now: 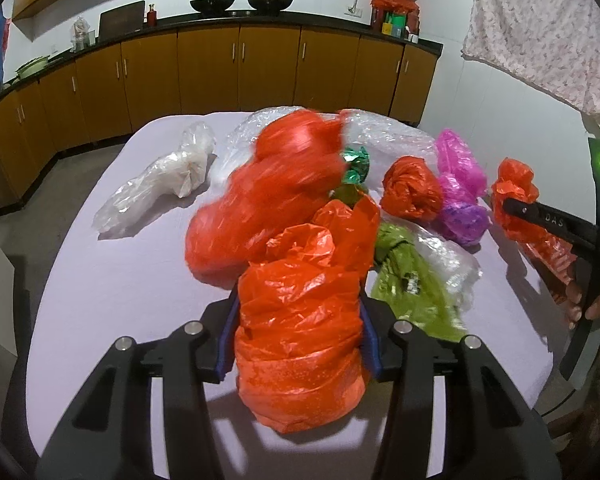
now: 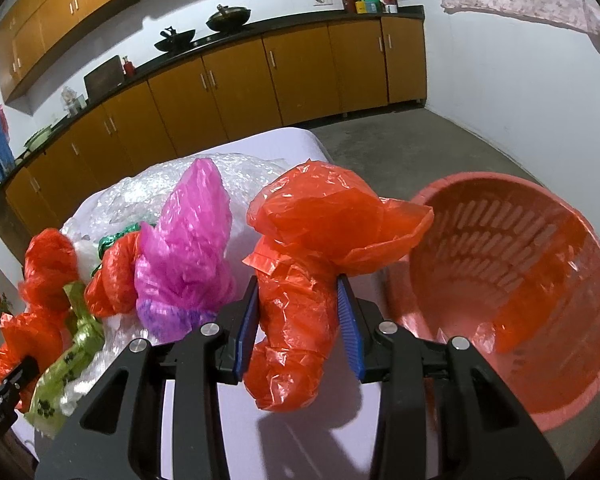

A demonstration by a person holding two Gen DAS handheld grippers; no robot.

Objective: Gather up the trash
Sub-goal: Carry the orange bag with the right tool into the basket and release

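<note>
1. Clamping down, the left gripper (image 1: 298,336) is squeezing a red bag (image 1: 300,344) between its blue pads, lifting it clear of the table (image 1: 132,280) for carrying.
2. The right gripper (image 2: 298,330) is pinching another red bag (image 2: 300,312) just beside the bin (image 2: 540,280), probably so it drops straight in.
3. Left of the bin, more trash is waiting on the table: pink bag (image 2: 188,248), green wrapper (image 2: 80,340), bubble wrap (image 2: 156,188).
</note>
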